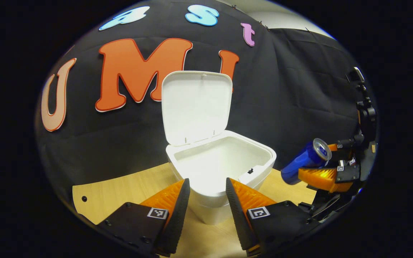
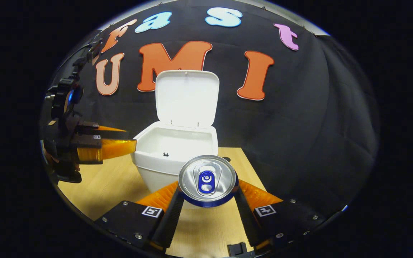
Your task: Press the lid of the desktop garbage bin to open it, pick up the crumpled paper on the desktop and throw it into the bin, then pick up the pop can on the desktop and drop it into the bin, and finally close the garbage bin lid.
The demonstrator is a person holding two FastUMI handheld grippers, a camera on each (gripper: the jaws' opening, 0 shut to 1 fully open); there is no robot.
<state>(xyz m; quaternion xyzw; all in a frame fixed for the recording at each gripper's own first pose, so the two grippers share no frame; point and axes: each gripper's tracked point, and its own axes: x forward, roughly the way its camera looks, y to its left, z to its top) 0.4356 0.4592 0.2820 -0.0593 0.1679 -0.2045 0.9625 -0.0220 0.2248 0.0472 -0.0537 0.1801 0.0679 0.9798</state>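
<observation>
Left gripper view
left claw: left gripper at 6 o'clock, fingers apart, nothing between them
bin: white bin straight ahead at 12 o'clock of the left claw, mouth open just past the fingertips
lid: lid stands up from the far rim, leaning back toward the wall
table: wooden table under the bin
right claw: right gripper off at 3 o'clock, beside the bin's right wall and apart from it
can: blue can clamped in the right claw, tilted, top end up and toward 1 o'clock, long axis running along the fingers

Right gripper view
right claw: right gripper at 6 o'clock, both fingers pressed on the can's sides
can: can seen end-on, silver top facing the camera's way forward, axis pointing at the bin
bin: bin at 12 o'clock beyond the can, slightly left; mouth open, inside too bright to tell whether the paper lies in it
lid: lid upright behind the opening
left claw: left gripper at 9 o'clock, tips close by the bin's left rim
judgement: the right hand carries the can, so the drop is its move; the can must travel forward and a little left to get over the mouth; the left claw is nearer the lid for closing
</observation>
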